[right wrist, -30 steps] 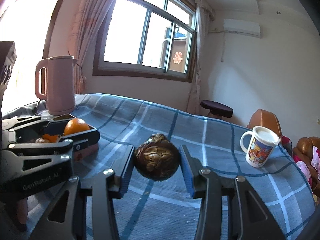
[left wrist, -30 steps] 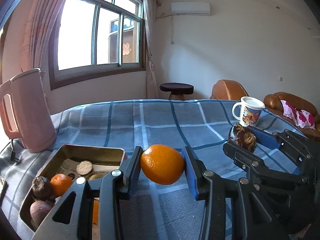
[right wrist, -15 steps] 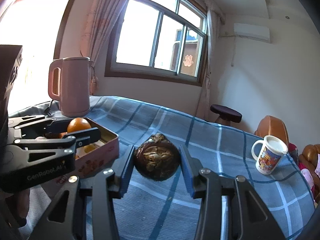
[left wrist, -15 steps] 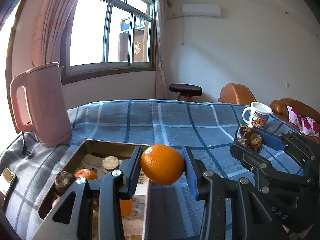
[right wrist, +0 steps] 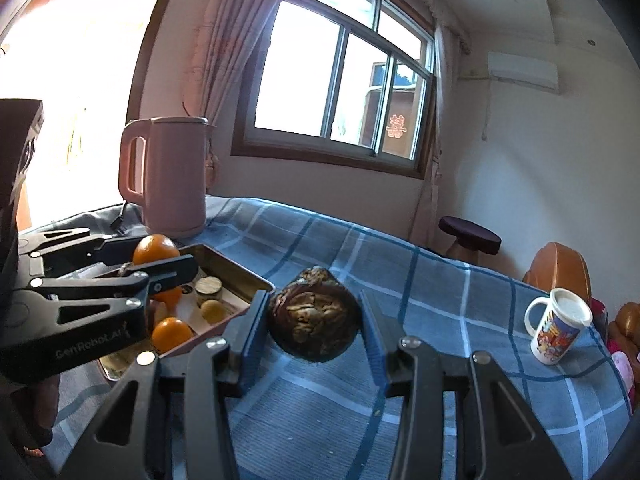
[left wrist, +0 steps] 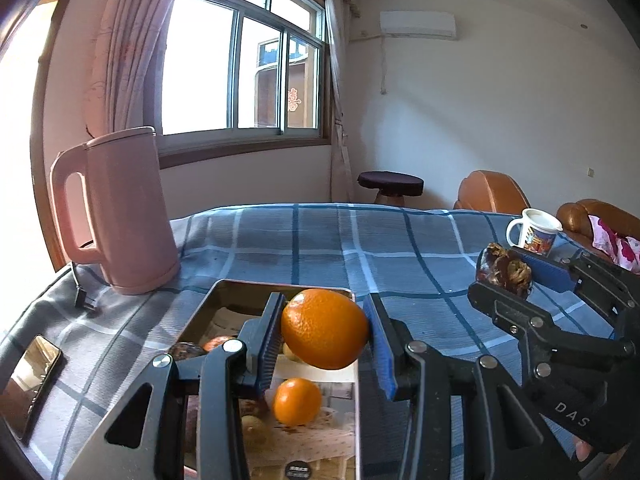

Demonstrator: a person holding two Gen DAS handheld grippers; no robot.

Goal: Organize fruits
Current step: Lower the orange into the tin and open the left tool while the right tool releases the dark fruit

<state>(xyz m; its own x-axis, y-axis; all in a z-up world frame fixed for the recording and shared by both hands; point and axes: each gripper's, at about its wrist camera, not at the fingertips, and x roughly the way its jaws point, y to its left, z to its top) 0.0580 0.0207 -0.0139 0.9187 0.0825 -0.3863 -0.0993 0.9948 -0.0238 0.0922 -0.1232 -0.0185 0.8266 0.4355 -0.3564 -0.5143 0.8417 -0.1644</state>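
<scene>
My left gripper (left wrist: 325, 330) is shut on a large orange (left wrist: 324, 329) and holds it in the air over the metal tin (left wrist: 248, 286). Inside the tin lie a smaller orange (left wrist: 297, 401), a dark fruit (left wrist: 182, 350) and other small pieces. My right gripper (right wrist: 314, 318) is shut on a dark brown wrinkled fruit (right wrist: 314, 316), held above the blue checked cloth just right of the tin (right wrist: 236, 270). In the right wrist view the left gripper (right wrist: 160, 260) shows over the tin with the large orange (right wrist: 154, 249). The right gripper (left wrist: 506, 270) appears at the right of the left wrist view.
A pink kettle (left wrist: 116, 212) stands behind the tin at the left, its plug (left wrist: 86, 300) on the cloth. A phone (left wrist: 32, 376) lies near the left edge. A printed white mug (right wrist: 560, 326) stands at the far right. A stool (left wrist: 390, 184) and brown armchairs (left wrist: 492, 192) lie beyond the table.
Both grippers have carried their fruits leftward toward the tin. The orange now hangs over the tin instead of beside it. Neither grip has changed.
</scene>
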